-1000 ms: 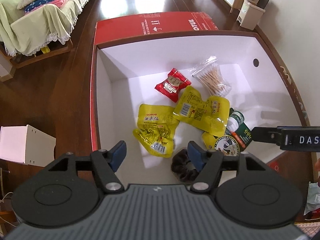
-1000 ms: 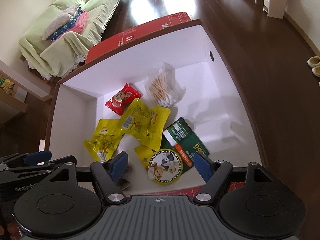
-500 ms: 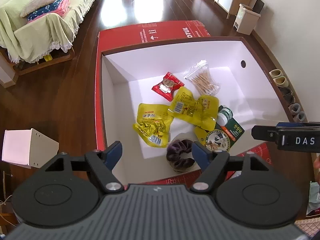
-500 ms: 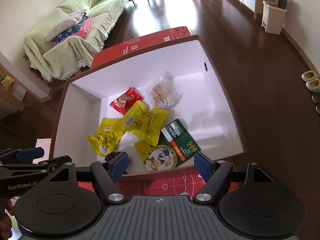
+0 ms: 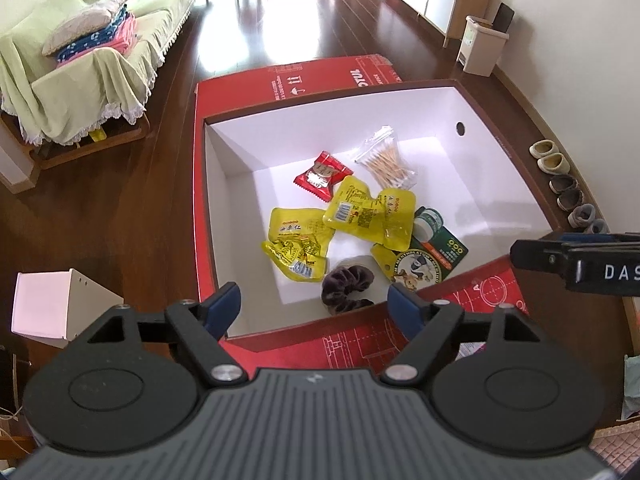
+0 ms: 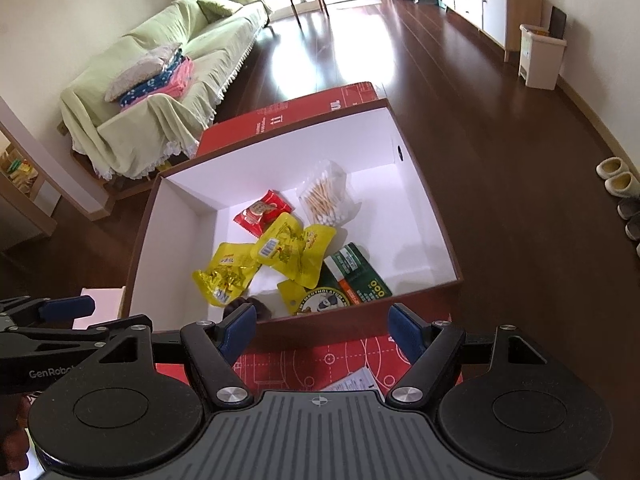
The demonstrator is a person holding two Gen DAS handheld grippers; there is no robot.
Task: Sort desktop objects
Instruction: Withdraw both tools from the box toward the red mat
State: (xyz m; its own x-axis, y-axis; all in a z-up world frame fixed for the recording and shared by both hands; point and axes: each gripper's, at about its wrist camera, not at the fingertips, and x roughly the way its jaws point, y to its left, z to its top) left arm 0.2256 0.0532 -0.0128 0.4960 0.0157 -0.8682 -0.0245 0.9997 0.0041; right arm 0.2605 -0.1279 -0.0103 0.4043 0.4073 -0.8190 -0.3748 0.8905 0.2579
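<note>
Both your claws stand wide and empty above the near edge of the box (image 5: 496, 160); the left claw (image 5: 314, 306) has just been opening, with nothing between its jaws, and the right claw (image 6: 322, 326) holds nothing either. The sorted goods lie inside on the white floor: scrunchie (image 5: 347, 290) nearest you, yellow packets (image 5: 370, 212), red sachet (image 5: 322, 175), bag of swabs (image 5: 389, 160) and green card (image 5: 434, 258). The step appears to be a withdrawal before the next pick, so lift clear of the near wall before travelling sideways, and keep the claws apart from each other. For the next item, judged to be the paper (image 6: 354, 382) on the red mat (image 6: 340, 354), approach flat and low. Only the right view shows that paper; only the left shows the whole scrunchie, which the right claw's own finger half hides
</note>
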